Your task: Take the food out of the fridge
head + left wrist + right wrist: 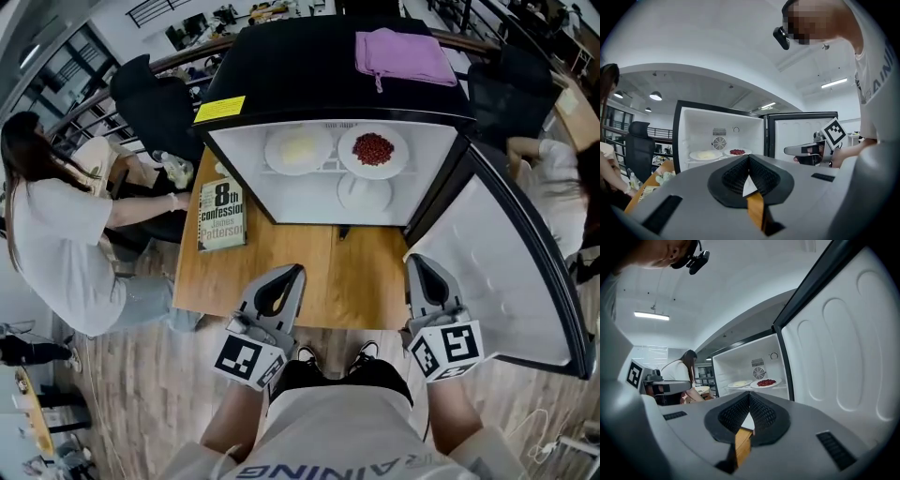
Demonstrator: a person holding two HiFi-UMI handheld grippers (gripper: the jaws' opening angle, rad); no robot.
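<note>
Though beyond jaws, food (373,149) in fridge (309,66)

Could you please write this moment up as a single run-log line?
fridge: door open | inside: red-food plate, pale-food plate | left tongs: shut, empty | right tongs: shut, empty | stage: nothing taken out yet

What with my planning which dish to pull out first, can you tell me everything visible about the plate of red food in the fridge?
The plate is round, white and shallow, ceramic-looking, with a heap of small red pieces at its middle; what they are I cannot tell. It lies flat on the upper shelf of the open fridge, at the right in the head view, close beside a white plate of pale food and above a third white dish. Nothing else touches it.
</note>
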